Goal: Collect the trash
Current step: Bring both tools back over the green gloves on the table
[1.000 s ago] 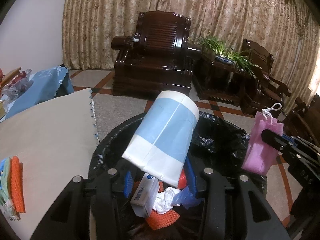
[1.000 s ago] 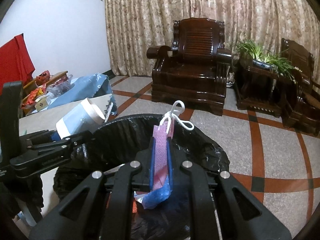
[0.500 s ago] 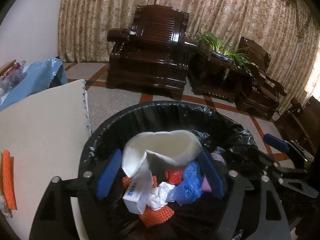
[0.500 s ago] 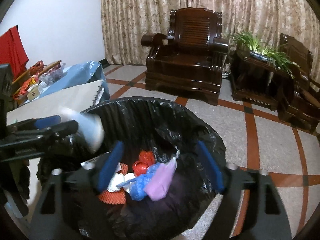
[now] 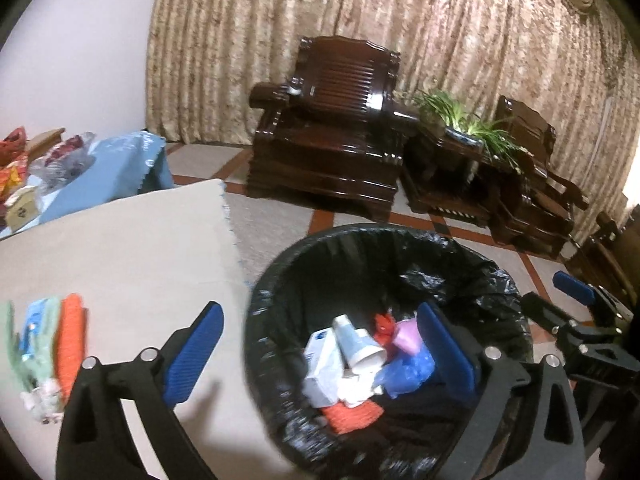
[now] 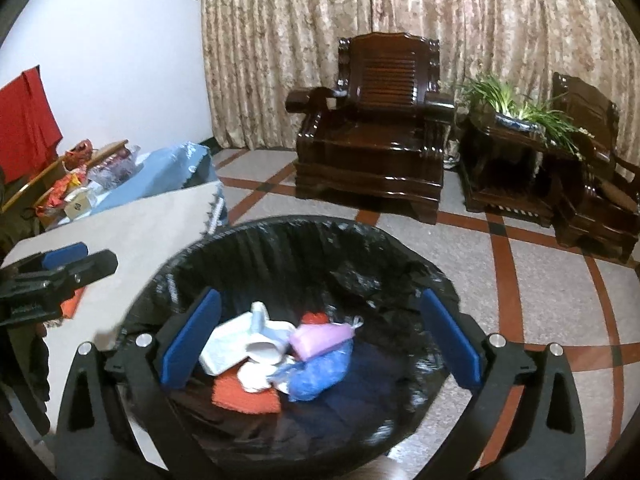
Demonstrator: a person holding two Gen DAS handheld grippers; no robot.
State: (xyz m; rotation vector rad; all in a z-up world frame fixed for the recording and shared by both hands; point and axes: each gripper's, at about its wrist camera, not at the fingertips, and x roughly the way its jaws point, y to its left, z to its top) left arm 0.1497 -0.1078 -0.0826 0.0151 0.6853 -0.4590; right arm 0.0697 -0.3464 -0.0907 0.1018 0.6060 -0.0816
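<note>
While both sets of jaws are opening wide with nothing between them, the trash already sits inside the round bin lined with a black plastic bag.

Biggest risk imo: the left gripper swinging back to the beige cloth-covered table could clip the bin rim. The right gripper hangs over the pile, so the pink pouch is fine. Leftover orange and green scraps at the table edge are blurred and cut off, can't tell what they are.

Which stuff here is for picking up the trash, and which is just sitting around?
For the job: bin, paper cup and pink bag inside it, orange scraps on the table, left tongs and right tongs, both opening with nothing between.

Just there: armchair, plant, curtain.
</note>
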